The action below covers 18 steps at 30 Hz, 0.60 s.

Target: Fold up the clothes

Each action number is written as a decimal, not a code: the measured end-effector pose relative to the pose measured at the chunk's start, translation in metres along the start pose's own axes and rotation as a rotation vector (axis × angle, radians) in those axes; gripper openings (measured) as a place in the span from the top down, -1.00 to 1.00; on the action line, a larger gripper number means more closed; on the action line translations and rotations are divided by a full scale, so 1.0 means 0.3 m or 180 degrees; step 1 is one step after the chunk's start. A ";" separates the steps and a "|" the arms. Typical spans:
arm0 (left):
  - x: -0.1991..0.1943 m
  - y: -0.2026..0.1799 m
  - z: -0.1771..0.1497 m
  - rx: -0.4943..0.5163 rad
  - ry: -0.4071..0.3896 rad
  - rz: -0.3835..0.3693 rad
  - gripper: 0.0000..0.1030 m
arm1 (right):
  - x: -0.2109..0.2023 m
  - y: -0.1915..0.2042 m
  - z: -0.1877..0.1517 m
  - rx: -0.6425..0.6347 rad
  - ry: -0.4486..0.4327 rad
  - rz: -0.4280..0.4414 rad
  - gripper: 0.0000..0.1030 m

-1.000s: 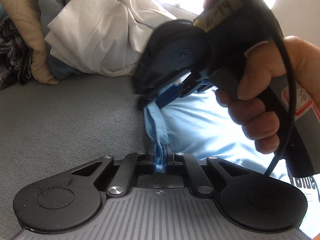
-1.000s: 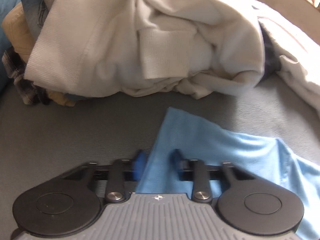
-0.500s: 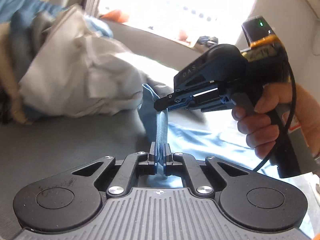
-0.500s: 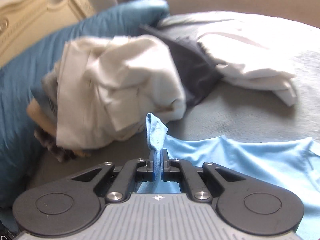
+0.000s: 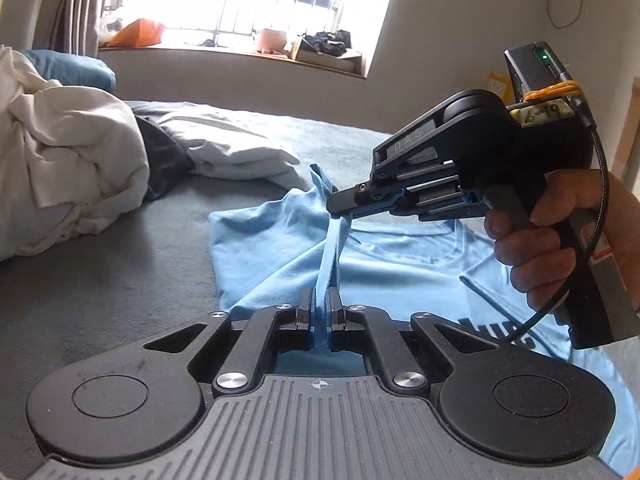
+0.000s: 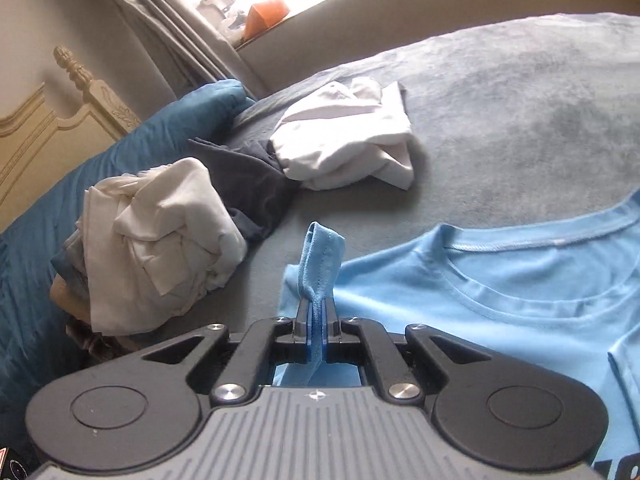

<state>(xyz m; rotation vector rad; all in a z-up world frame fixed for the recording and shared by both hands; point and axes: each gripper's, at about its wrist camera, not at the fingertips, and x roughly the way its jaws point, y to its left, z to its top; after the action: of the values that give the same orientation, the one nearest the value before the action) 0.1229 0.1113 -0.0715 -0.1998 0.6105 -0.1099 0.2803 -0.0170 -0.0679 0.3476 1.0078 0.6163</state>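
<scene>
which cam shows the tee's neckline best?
Right wrist. The collar of the blue tee runs as an open arc, ribbing and stitching clear. In the left wrist view the right gripper and hand cover most of it; only a faint curve shows below them.

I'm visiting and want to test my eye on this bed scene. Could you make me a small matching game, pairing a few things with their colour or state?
Things:
1. T-shirt
2. Pillow
3. Left claw
4. Blanket

Colour or state:
A. grey, spread under the clothes
B. shut on a pinch of cloth
C. light blue, mostly lying flat, one side lifted
D. dark teal, beside the headboard

Pairs: 1-C, 2-D, 3-B, 4-A
</scene>
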 end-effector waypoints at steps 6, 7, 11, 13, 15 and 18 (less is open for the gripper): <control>0.065 -0.057 -0.051 0.0034 0.0382 -0.0229 0.70 | 0.022 -0.204 -0.056 0.0498 0.0087 -0.0024 0.89; 0.055 -0.061 -0.057 0.0027 0.0374 -0.0287 0.54 | 0.023 -0.238 -0.063 0.0644 0.0088 -0.0037 0.87; -0.029 -0.054 -0.062 0.0103 0.0285 -0.0455 0.37 | -0.029 -0.331 -0.079 0.1020 0.0077 0.0090 0.71; -0.077 -0.033 -0.060 0.0143 0.0280 -0.0442 0.37 | -0.080 -0.346 -0.077 0.1022 0.0136 0.0191 0.70; -0.120 0.003 -0.054 0.0166 0.0252 -0.0312 0.37 | -0.129 -0.352 -0.081 0.1081 0.0320 0.0403 0.70; -0.117 0.050 -0.047 0.0347 0.0284 0.0049 0.37 | -0.181 -0.318 -0.116 0.1079 0.0553 0.0591 0.55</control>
<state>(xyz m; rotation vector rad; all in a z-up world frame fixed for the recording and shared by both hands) 0.0868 0.1293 -0.0665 -0.0849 0.6929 -0.1375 0.2596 -0.1257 -0.0999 0.7013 1.2594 0.6504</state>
